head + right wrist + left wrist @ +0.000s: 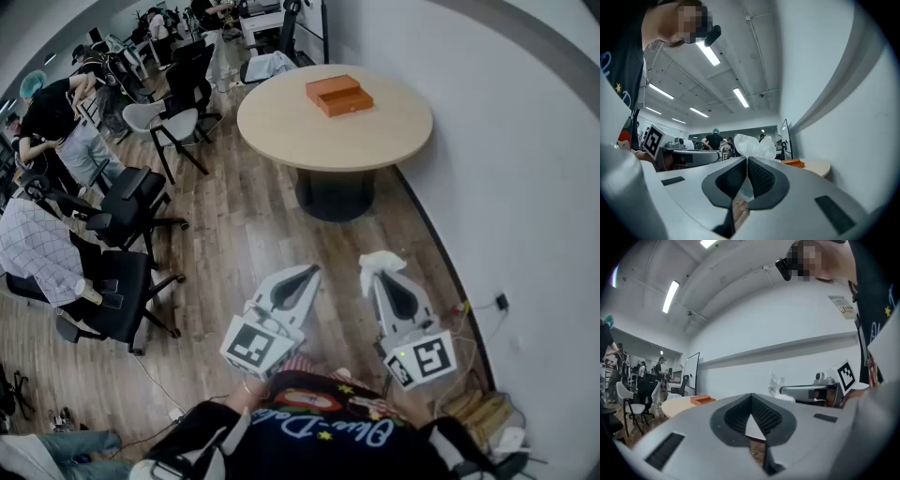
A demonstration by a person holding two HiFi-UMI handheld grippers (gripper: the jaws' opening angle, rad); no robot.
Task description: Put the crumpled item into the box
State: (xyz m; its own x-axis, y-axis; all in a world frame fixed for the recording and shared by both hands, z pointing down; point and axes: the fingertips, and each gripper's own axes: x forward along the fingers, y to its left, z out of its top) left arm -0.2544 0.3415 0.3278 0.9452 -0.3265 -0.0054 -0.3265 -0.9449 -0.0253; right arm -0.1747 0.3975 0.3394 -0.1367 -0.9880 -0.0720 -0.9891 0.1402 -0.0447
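head view: steeply down | gripper views: low, forward | shared: apparently the round table

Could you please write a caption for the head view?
Right tool grips a crumpled white item; the orange box sits on the round table ahead.

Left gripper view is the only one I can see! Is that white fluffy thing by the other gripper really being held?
Observer: Yes. In the right gripper view, the right gripper is shut on the crumpled white item, which puffs out past the tips.
Operator: Is the orange box close?
Observer: Not yet. The head view shows the orange box on the round table, ahead of the left gripper, with wood floor between.
Operator: Anything in the way?
Observer: Black office chairs stand off to the left, not on that path.
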